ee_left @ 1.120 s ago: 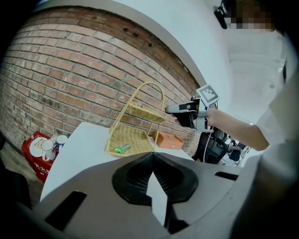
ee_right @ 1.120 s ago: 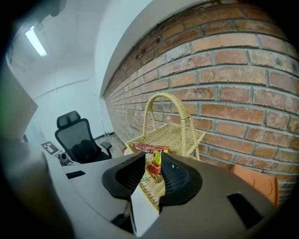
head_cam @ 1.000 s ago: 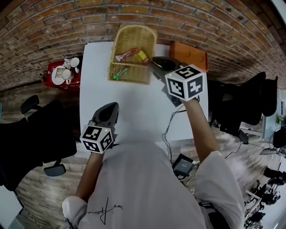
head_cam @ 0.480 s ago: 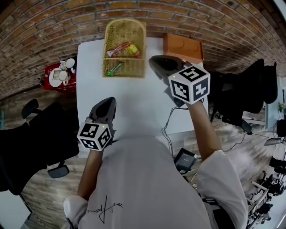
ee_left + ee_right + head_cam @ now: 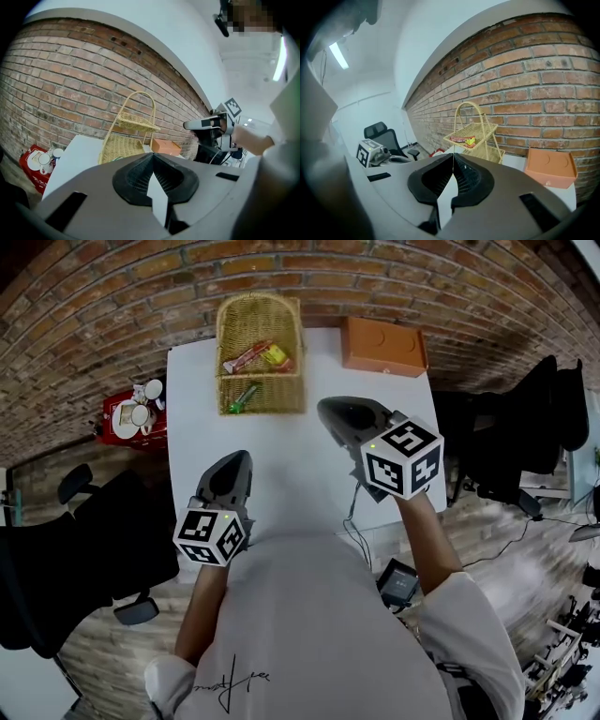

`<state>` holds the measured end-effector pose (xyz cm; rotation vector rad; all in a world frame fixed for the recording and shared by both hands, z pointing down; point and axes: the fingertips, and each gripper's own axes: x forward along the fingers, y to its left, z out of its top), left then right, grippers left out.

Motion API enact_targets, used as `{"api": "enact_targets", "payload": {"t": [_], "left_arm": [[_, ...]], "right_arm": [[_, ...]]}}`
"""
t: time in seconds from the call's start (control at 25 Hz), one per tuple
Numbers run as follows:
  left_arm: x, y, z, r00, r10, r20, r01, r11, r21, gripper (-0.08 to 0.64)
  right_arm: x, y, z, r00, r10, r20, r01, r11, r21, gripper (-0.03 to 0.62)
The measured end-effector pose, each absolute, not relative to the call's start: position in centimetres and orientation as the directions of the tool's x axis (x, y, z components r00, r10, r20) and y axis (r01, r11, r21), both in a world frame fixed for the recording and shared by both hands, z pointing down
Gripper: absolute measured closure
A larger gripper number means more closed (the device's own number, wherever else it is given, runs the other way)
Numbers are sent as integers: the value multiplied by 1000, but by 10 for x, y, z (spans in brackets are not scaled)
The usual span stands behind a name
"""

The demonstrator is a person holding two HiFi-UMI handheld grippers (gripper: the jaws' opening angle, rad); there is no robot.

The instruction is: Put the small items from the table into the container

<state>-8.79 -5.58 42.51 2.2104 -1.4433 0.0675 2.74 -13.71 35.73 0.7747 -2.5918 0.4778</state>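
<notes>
head view shows the right claw (image 5: 336,414) pulled back from the basket (image 5: 268,397) and now closed on nothing, left claw (image 5: 232,470) closed and empty too, small items (image 5: 255,355) sitting in the basket, bench (image 5: 300,460) looks cleared, so basically done.

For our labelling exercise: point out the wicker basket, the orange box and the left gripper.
wicker basket (image 5: 258,320), head view, bare weave at its far end
orange box (image 5: 384,345), head view, middle of its top
left gripper (image 5: 152,154), left gripper view, between its shut fingertips
</notes>
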Motion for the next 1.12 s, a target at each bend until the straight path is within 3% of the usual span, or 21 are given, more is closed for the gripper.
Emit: {"api": "enact_targets", "payload": {"t": [1.12], "left_arm": [[-64, -36, 402, 500, -809, 310, -843, -371, 389, 551]], "right_arm": [[34, -43, 398, -767, -442, 466, -617, 707, -345, 572]]}}
